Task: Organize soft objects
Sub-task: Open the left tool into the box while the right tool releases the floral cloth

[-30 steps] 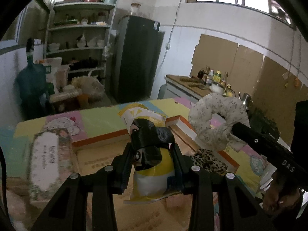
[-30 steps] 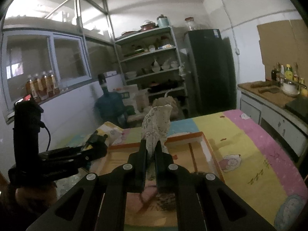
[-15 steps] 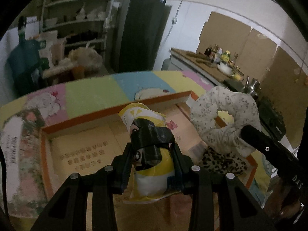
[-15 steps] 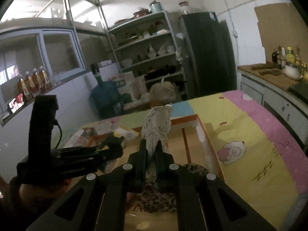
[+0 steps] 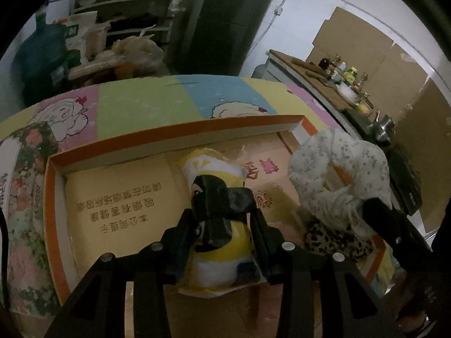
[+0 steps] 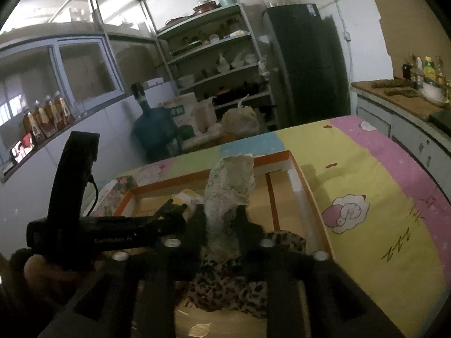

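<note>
- The left hand-held gripper (image 5: 222,219) has its jaws opening, with a yellow-and-white plush toy (image 5: 217,242) between them; the toy carries a black piece on its upper half, and the pads look close against its sides.
- The right hand-held gripper (image 6: 221,219) has its jaws opening around a white floral scrunchie (image 6: 228,194), which stands upright between the fingers with gaps at the pads.
- Just under that scrunchie, a leopard-print scrunchie (image 6: 234,287) lies in the near right part of the box.
- Both held things sit over a shallow orange-rimmed cardboard box (image 5: 169,129) with printed characters on its floor.
- The box rests on a tabletop covered by a pastel cartoon cloth (image 6: 366,174).
- Beyond stand a shelf rack (image 6: 214,56), a dark refrigerator (image 6: 307,62) and a blue water jug (image 6: 153,126).
</note>
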The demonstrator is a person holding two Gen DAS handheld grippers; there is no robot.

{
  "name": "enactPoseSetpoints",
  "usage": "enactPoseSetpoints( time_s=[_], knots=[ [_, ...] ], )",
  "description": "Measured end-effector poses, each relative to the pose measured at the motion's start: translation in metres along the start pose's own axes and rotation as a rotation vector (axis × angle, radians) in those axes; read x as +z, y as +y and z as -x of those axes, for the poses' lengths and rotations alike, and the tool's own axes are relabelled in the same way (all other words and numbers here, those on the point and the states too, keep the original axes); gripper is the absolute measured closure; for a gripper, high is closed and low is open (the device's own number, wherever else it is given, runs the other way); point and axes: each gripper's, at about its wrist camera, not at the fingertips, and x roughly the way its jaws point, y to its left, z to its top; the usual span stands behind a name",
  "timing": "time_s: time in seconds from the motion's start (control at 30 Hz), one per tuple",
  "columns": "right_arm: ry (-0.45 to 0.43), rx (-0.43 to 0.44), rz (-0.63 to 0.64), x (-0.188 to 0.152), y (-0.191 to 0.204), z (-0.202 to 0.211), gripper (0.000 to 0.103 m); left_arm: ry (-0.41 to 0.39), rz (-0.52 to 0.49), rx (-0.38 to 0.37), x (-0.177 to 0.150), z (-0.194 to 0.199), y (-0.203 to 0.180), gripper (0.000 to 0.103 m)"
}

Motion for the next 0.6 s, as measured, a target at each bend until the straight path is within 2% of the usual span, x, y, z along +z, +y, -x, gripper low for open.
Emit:
enactPoseSetpoints(
  time_s=[0.33,0.6],
  knots=[
    [-0.003,-0.004,0.0,-0.002,0.003,0.002,0.067,-0.082,-0.036,0.017,-0.003,0.021,-0.011,0.032],
    [-0.011,-0.007,0.009,-0.005,0.012,0.009,0.065,-0.177,-0.08,0.045,-0.008,0.053,-0.02,0.031]
  ],
)
